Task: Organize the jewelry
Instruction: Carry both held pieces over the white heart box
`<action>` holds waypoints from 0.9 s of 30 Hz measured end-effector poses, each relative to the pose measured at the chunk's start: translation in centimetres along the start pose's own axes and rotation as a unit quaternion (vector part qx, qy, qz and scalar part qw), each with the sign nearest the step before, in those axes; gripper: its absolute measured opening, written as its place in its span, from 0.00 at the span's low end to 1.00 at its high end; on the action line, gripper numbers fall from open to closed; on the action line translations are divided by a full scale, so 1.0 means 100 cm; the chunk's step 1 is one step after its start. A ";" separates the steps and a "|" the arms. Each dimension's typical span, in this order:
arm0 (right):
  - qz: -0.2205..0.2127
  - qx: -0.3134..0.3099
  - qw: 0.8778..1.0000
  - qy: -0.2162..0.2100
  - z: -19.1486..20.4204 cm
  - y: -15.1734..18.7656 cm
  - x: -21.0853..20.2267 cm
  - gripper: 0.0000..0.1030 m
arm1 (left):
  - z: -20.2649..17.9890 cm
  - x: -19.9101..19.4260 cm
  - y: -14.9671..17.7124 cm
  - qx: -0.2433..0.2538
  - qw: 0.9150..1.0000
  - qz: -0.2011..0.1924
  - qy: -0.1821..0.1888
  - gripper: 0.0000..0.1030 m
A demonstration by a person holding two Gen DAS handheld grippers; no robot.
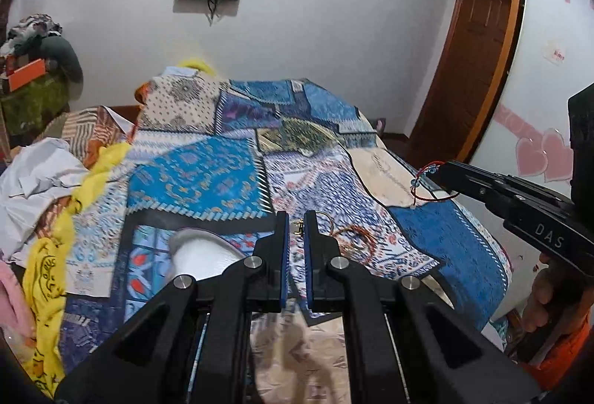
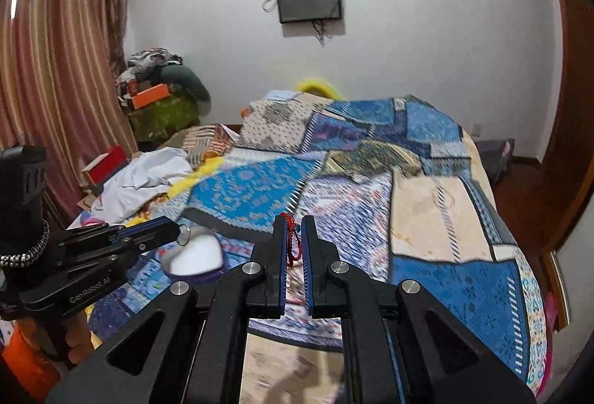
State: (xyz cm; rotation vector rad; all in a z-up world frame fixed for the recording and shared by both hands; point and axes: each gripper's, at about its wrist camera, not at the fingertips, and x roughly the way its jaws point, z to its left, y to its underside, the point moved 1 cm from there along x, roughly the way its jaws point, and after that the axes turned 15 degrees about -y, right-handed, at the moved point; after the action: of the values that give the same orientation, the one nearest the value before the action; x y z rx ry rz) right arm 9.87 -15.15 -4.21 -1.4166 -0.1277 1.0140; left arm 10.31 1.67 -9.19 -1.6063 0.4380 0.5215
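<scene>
Above the blue patchwork bedspread [image 1: 208, 177], the left gripper [image 1: 296, 222] pinches a small gold clasp with ring [image 1: 297, 226] near the white heart-shaped box [image 2: 196, 255], likely its destination, while the right gripper [image 2: 293, 224] pinches a red cord bracelet [image 2: 292, 240].

A red cord bracelet [image 2: 293, 240] with blue beads dangles pinched above the quilt; a white heart-shaped box [image 2: 196, 257] lies open.

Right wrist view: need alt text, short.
The right tool is shut on a red cord bracelet, raised over a bed with a blue patchwork quilt. At left, the left tool holds a small ring above a white heart-shaped box.
</scene>
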 end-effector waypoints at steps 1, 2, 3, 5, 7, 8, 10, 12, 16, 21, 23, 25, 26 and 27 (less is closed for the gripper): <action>-0.001 -0.004 1.000 -0.003 0.004 0.000 0.000 0.06 | 0.004 -0.002 -0.001 -0.002 1.000 -0.003 -0.004 0.05; -0.003 -0.007 1.000 -0.005 0.008 -0.002 0.002 0.06 | 0.009 -0.005 -0.002 -0.005 1.000 -0.007 -0.007 0.05; -0.004 -0.011 1.000 -0.010 0.013 -0.005 0.005 0.06 | 0.012 -0.006 -0.002 -0.007 1.000 -0.009 -0.010 0.05; -0.006 -0.014 1.000 -0.017 0.018 -0.006 0.008 0.06 | 0.021 -0.010 -0.004 -0.011 1.000 -0.014 -0.017 0.05; -0.007 -0.017 1.000 -0.026 0.024 -0.008 0.013 0.06 | 0.028 -0.012 -0.006 -0.014 0.999 -0.018 -0.025 0.05; -0.008 -0.018 0.999 -0.029 0.026 -0.008 0.014 0.06 | 0.031 -0.013 -0.006 -0.016 0.999 -0.018 -0.029 0.05; -0.009 -0.017 0.999 -0.038 0.030 -0.009 0.019 0.06 | 0.040 -0.014 -0.008 -0.019 0.999 -0.020 -0.036 0.05; -0.008 -0.016 0.999 -0.050 0.034 -0.011 0.027 0.06 | 0.049 -0.014 -0.007 -0.022 0.999 -0.019 -0.043 0.05; 0.009 -0.024 0.997 -0.071 0.044 -0.011 0.046 0.06 | 0.061 -0.006 0.001 -0.027 0.998 -0.005 -0.054 0.05; 0.041 -0.022 0.994 -0.096 0.049 -0.004 0.075 0.06 | 0.072 0.018 0.017 -0.034 0.997 0.030 -0.061 0.05; 0.056 -0.022 0.993 -0.104 0.050 0.001 0.087 0.06 | 0.075 0.030 0.025 -0.036 0.996 0.046 -0.063 0.05; 0.070 -0.020 0.991 -0.110 0.051 0.005 0.097 0.06 | 0.078 0.042 0.031 -0.037 0.995 0.062 -0.063 0.05; 0.077 -0.018 0.990 -0.114 0.052 0.007 0.101 0.06 | 0.079 0.048 0.034 -0.037 0.995 0.069 -0.063 0.05; 0.087 -0.015 0.989 -0.120 0.051 0.009 0.107 0.06 | 0.079 0.055 0.038 -0.036 0.994 0.078 -0.061 0.05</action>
State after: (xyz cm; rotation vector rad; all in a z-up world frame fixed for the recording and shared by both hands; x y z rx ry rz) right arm 12.59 -4.60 -8.98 -1.3468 -0.1983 1.3313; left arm 12.14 9.33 -15.98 -1.6063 0.4593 0.7581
